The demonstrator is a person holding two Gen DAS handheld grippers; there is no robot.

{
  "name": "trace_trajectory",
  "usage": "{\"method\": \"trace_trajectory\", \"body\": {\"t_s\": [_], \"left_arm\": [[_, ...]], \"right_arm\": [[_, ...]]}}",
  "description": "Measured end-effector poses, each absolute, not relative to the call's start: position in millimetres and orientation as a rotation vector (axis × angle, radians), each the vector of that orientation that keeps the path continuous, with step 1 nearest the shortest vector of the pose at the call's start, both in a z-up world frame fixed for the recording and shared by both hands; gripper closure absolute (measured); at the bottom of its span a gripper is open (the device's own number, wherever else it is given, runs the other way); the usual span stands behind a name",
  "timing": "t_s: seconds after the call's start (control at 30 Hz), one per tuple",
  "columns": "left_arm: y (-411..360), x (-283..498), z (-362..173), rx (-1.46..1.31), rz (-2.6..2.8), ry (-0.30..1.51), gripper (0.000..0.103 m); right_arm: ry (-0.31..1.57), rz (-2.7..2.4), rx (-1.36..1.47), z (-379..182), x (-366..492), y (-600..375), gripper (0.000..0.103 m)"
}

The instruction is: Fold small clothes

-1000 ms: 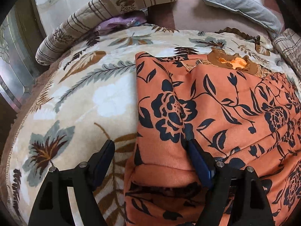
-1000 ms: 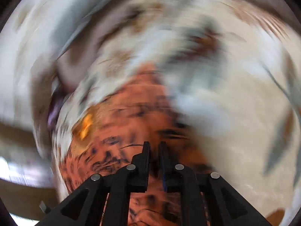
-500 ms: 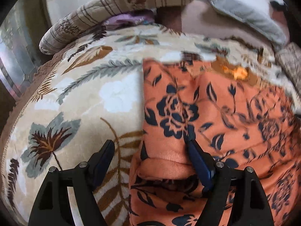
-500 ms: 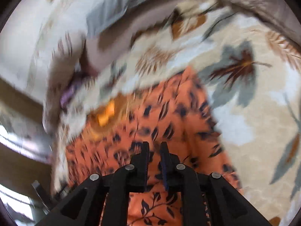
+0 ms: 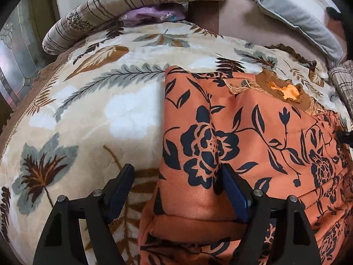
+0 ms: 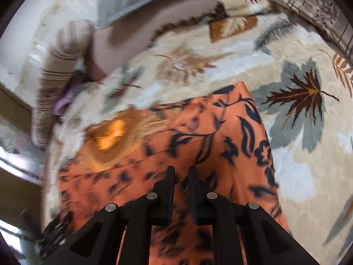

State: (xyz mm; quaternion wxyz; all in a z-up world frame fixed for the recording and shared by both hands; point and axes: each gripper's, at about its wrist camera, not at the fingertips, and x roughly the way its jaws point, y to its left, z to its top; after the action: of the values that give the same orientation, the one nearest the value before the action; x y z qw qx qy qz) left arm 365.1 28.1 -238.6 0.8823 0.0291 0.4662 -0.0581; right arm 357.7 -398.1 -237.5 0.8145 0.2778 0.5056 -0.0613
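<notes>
We judge the fold partly done: the orange garment [image 5: 253, 145] lies on the bed's blanket [image 5: 92, 110], right of centre in the left view, with its left edge already turned over into a straight crease and a thick doubled fold at the bottom. At least one more fold seems left.

Our left hand-held gripper [image 5: 176, 187] stands wide, one finger over the blanket, the other against the cloth, gripping nothing. Our right hand-held gripper [image 6: 181, 176] is all but closed, low in its frame over the garment; we cannot tell whether cloth is pinched.

The right view is blurred, the garment's lower and right parts run out of the left frame, and the neckline [image 5: 284, 90] at upper right is partly crumpled.
</notes>
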Motion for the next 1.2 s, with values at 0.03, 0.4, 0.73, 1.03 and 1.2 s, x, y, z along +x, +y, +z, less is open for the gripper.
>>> {"method": "trace_trajectory", "body": {"t_s": [0.03,0.4,0.73,1.03,1.2], "left_arm": [[27,365,-239,0.067,-0.122,0.969,0.022],[25,361,-242,0.100,-0.092,0.989,0.013],[20,350,-245,0.150,-0.032,0.948,0.003],[25,352,-248,0.109,-0.020,0.973,0.000],[25,353,-248,0.119,-0.026,0.977,0.000]], "right_arm": [[1.067,-0.137,0.596,-241,361,-402,0.090],[1.024,0.195,0.489,-200,358,-311,0.088],[1.017,0.178,0.490,-206,358,-296,0.087],[1.074,0.101,0.479,-224,372,-305,0.089],[1.000,0.170,0.462,-201,375,-291,0.087]]}}
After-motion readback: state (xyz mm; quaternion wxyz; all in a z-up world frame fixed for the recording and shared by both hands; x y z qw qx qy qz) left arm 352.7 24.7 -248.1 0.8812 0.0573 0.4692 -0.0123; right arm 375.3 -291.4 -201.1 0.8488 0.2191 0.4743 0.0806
